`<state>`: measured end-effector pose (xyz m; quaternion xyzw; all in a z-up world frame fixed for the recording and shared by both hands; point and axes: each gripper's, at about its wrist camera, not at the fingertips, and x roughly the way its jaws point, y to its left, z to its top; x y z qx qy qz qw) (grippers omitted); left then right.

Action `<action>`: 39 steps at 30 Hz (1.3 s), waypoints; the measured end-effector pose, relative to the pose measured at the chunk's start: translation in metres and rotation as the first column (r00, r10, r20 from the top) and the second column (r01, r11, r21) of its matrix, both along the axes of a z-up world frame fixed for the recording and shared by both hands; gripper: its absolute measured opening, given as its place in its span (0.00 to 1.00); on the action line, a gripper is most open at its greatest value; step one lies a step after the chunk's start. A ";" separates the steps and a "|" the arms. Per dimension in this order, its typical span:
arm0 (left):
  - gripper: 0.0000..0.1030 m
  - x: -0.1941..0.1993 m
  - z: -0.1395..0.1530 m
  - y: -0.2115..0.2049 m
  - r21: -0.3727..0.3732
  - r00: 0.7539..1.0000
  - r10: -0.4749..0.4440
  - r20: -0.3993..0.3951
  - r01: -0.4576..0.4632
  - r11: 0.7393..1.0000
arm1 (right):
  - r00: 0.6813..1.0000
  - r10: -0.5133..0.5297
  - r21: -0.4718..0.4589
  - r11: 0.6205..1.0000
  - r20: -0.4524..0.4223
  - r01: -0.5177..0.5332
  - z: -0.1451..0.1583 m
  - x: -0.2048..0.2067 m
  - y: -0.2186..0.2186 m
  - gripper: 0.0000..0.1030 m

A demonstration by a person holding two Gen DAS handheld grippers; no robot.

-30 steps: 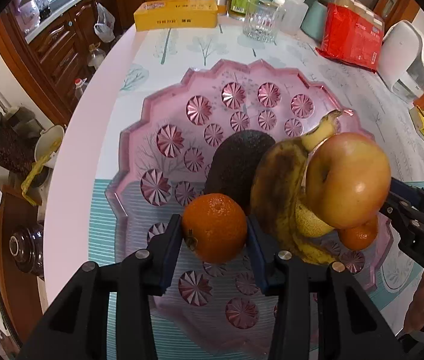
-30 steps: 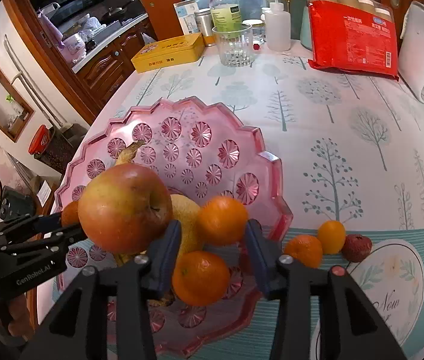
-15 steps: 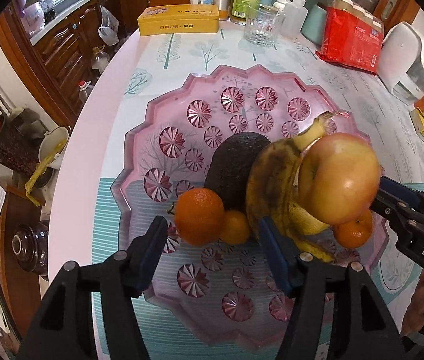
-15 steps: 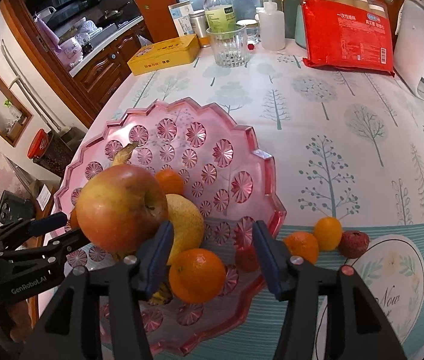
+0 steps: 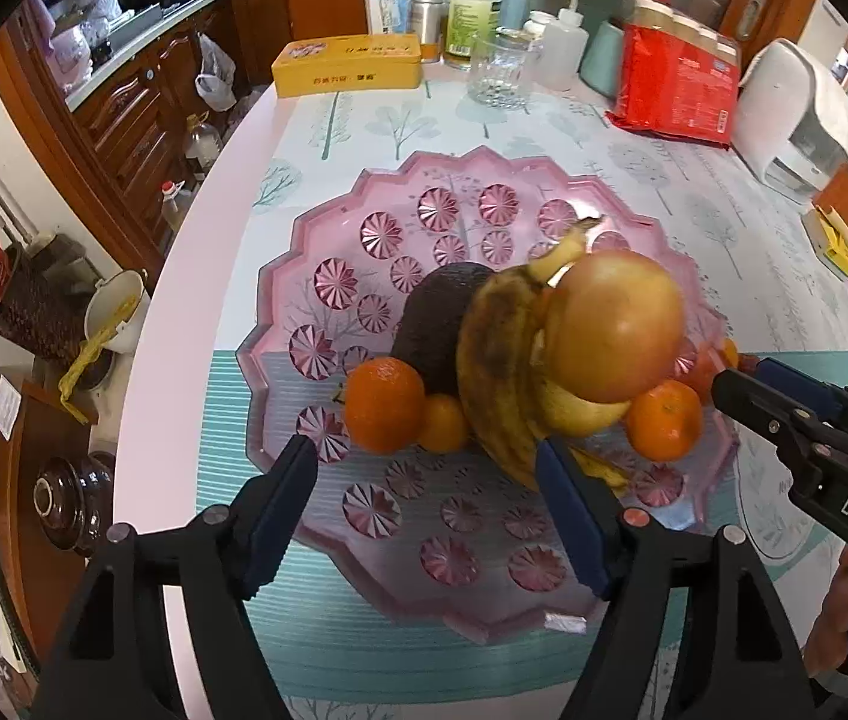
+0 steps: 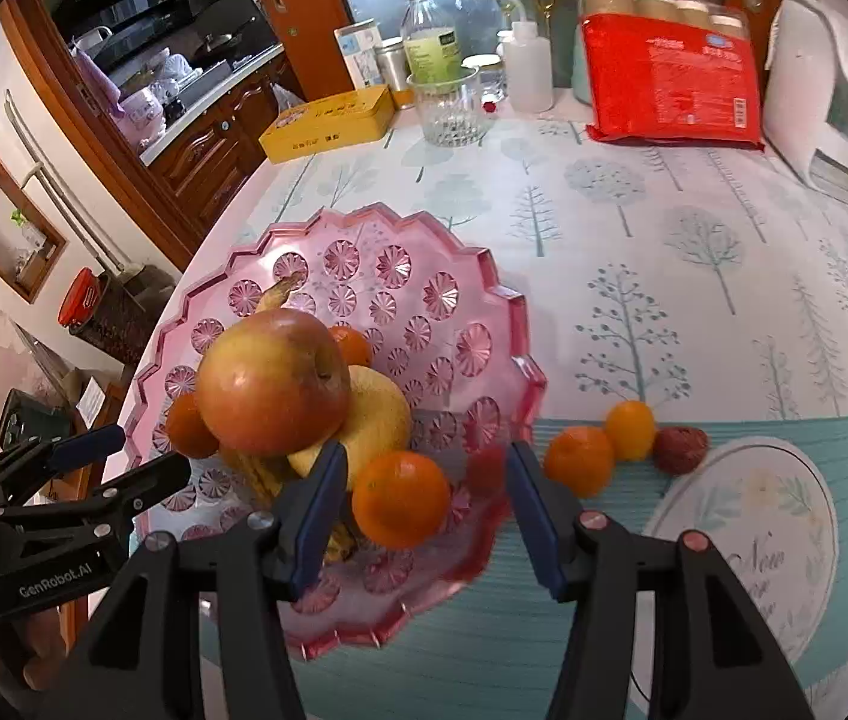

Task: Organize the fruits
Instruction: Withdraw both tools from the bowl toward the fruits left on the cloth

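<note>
Though mostly hidden behind banana (image 5: pixel 499 372) and apple (image 5: pixel 616 324), dark avocado (image 5: pixel 433 324); both hand-held grippers released, left (image 5: pixel 424 474) widening.

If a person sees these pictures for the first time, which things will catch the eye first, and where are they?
First comes the big apple, sitting on top of a pile of fruit in the pink glass dish near the table's edge. Next, three small fruits lie on the tablecloth just right of the dish, still outside it. At the back of the table a bright red package stands out.
</note>
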<state>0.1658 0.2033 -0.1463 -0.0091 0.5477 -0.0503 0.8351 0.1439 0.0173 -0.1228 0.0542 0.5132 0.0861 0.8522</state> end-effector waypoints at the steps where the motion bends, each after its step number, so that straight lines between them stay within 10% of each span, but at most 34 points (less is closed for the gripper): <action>1: 0.72 -0.001 0.002 -0.002 -0.002 1.000 -0.006 0.004 0.006 1.000 | 1.000 -0.008 -0.002 1.000 0.005 0.008 0.003 -0.006 -0.002 0.53; 17: 0.77 -0.041 0.068 -0.056 -0.062 0.977 -0.149 0.153 0.160 0.985 | 0.986 -0.108 -0.072 0.990 0.125 0.118 0.087 -0.062 -0.056 0.53; 26: 0.82 -0.052 0.103 -0.114 -0.036 0.964 -0.142 0.227 0.154 0.988 | 0.982 0.005 -0.154 0.988 0.190 0.024 0.131 -0.049 -0.104 0.53; 39: 0.82 -0.066 0.063 -0.207 -0.047 0.984 0.052 0.171 -0.044 0.998 | 0.950 0.298 -0.198 0.941 0.095 -0.275 0.076 0.003 -0.176 0.53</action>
